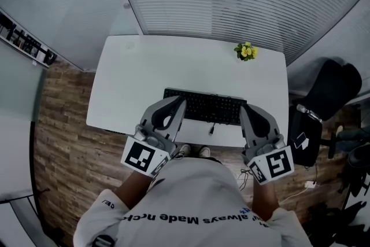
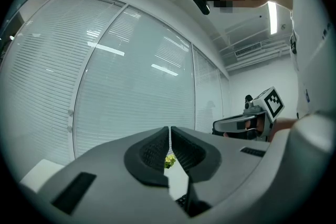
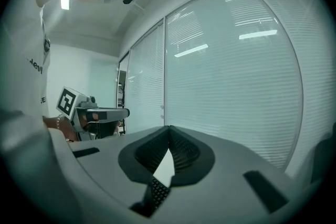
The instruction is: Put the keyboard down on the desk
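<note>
The black keyboard (image 1: 208, 106) lies flat on the white desk (image 1: 173, 61), close to its front edge. My left gripper (image 1: 180, 102) sits over the keyboard's left end and my right gripper (image 1: 243, 110) over its right end. In the left gripper view the gripper's (image 2: 170, 128) jaw tips touch with nothing between them, and a strip of keys (image 2: 182, 201) shows below. The right gripper view likewise shows the gripper (image 3: 168, 127) shut and empty, with keys (image 3: 157, 189) beneath it. Both grippers tilt upward toward the blinds.
A small pot of yellow flowers (image 1: 246, 51) stands at the desk's back right. A black office chair (image 1: 326, 89) and a black bag (image 1: 303, 136) sit to the right of the desk. Window blinds run behind the desk. The floor is wood.
</note>
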{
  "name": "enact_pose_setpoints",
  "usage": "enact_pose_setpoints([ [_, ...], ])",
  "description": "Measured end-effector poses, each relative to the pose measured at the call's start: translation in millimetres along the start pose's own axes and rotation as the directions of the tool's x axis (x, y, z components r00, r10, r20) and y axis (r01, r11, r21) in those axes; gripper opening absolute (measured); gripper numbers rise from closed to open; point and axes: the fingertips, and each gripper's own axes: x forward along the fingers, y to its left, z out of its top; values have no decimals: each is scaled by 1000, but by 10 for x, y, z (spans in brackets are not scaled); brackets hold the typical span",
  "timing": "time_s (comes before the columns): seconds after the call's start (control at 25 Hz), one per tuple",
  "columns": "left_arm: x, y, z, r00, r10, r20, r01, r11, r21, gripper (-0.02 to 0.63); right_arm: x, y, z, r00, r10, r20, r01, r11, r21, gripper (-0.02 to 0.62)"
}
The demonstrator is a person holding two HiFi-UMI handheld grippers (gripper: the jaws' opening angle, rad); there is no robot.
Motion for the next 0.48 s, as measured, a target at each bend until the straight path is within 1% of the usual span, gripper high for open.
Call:
enact_pose_setpoints([
  [0.48,23,-70,27,1000,-13,16,13,1000,3,32,-13,3,48,1000,0,4,0,1000,-17,8],
])
